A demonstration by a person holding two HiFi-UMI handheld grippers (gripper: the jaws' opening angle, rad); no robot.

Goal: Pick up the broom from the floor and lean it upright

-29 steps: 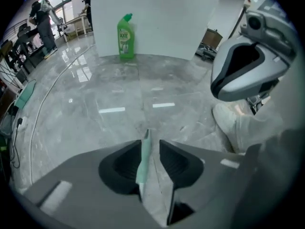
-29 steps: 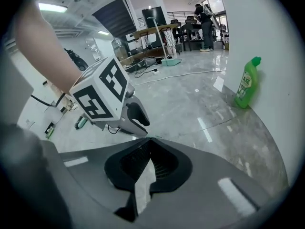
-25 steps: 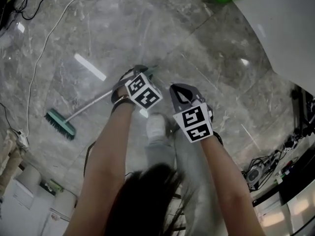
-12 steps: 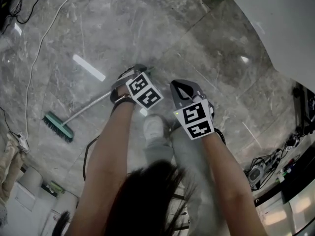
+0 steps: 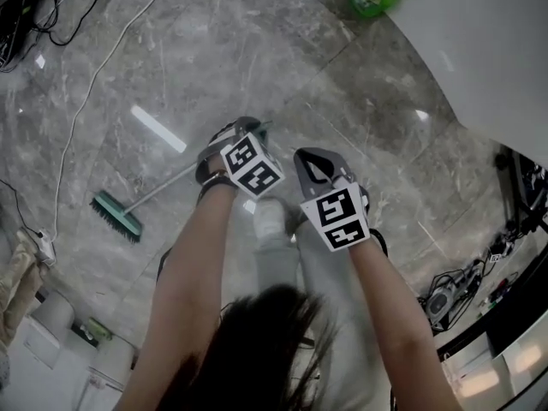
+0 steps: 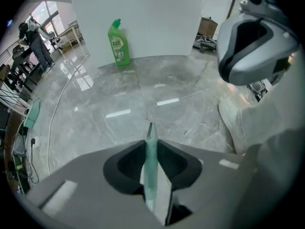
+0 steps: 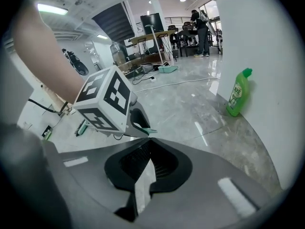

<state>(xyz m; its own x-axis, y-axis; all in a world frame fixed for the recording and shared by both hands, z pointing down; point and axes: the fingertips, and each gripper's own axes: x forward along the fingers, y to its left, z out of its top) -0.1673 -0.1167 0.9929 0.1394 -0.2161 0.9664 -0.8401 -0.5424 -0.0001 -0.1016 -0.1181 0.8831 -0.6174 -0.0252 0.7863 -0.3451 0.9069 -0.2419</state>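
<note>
While left claw (image 6: 150, 138) pinches slim teal broom handle (image 5: 167, 187), right claw (image 7: 148, 140) closed empty, glossy marble floor (image 5: 257, 50).

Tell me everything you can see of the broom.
The broom has a thin, pale, metal-looking handle with a teal grip end, and a flat teal head with dark bristles. It slants across the grey marble floor, with the head out to the left and the grip end toward the middle. The left tool is shut on the grip end, whose tip pokes out past the jaws. Whether the head touches the floor cannot be told. Nothing else touches the broom.
</note>
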